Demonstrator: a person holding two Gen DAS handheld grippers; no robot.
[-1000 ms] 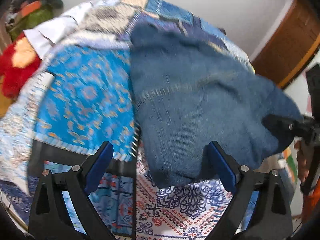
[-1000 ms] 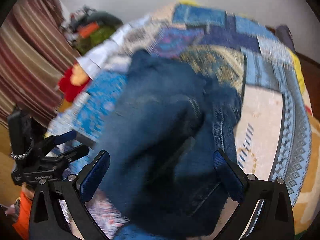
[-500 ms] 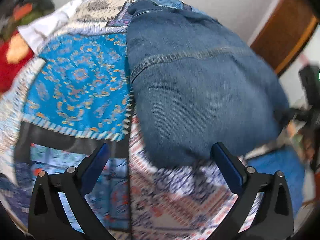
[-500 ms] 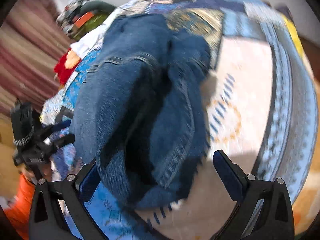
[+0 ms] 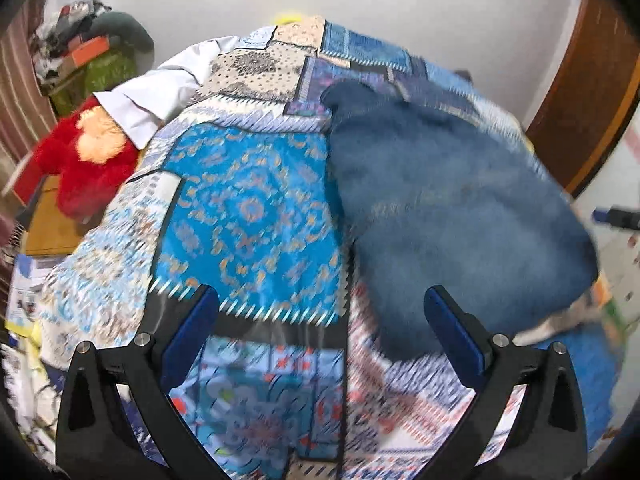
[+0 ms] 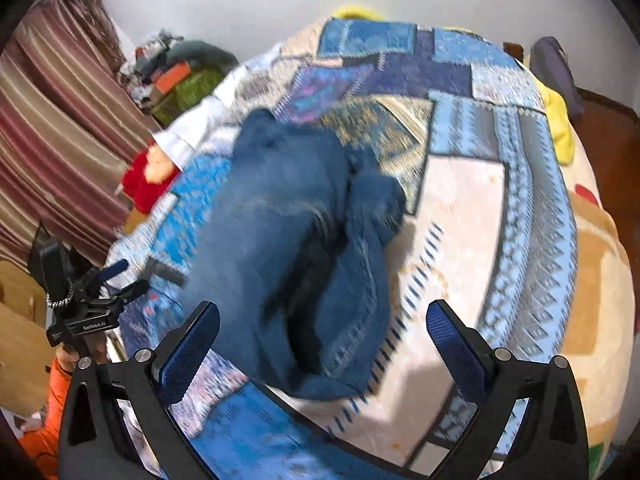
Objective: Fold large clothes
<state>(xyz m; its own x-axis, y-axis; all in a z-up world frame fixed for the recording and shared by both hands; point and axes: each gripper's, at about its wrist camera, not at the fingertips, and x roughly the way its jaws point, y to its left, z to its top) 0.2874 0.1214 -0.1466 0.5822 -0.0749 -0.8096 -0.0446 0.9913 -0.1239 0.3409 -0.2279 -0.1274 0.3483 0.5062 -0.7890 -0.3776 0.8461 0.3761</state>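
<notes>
A pair of blue denim jeans (image 5: 448, 216) lies folded on the patchwork bedspread (image 5: 248, 216), its bulk to the right in the left wrist view. My left gripper (image 5: 320, 320) is open above the spread, just left of the jeans' near edge, holding nothing. In the right wrist view the jeans (image 6: 288, 248) lie in a thick bundle in the middle. My right gripper (image 6: 322, 330) hangs open over their near end, nothing between the pads. The left gripper (image 6: 120, 280) shows at the far left of that view, in a hand with an orange sleeve (image 6: 48, 432).
A red plush toy (image 5: 84, 164) and a white shirt (image 5: 156, 96) lie at the bed's left side. Piled clutter (image 5: 84, 56) stands in the far left corner. Striped curtains (image 6: 52, 152) hang at the left. A wooden door (image 5: 588, 92) is at the right. A yellow cloth (image 6: 560, 120) lies far right.
Both grippers have drawn back and risen from the jeans, so more of the bed shows. The jeans now lie free on the spread, farther from the pads.
</notes>
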